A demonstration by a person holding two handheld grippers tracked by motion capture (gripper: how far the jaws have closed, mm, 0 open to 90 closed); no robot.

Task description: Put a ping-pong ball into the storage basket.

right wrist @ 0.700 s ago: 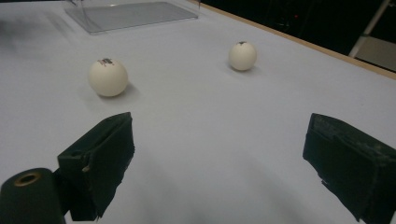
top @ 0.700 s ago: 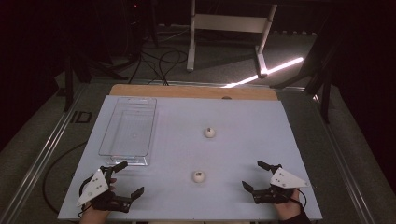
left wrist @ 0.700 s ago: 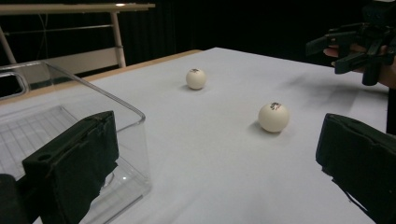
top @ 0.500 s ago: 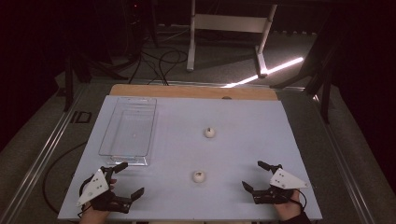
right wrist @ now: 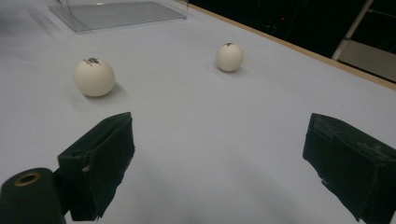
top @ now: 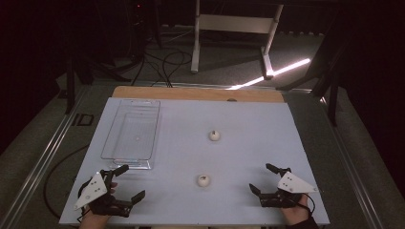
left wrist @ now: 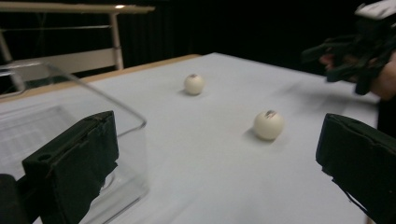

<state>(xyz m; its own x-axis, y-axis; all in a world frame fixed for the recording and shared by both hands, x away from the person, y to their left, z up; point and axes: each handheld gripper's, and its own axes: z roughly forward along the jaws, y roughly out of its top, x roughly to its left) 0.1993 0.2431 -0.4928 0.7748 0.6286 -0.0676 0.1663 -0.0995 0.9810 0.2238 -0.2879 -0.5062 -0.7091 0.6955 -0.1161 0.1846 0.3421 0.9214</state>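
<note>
Two white balls lie on the pale table: the near ball and the far ball. A clear plastic tray stands at the left, with nothing in it. My left gripper rests at the front left corner, just before the tray, jaws wide open and bare. At the front right, my right gripper is open too, with nothing between its jaws. The near ball lies between the two grippers.
The table has a wooden strip along its far edge. Beyond it are a white stand, cables on the floor and a bright streak of light. The other hand with its gripper shows at the left gripper view's upper right.
</note>
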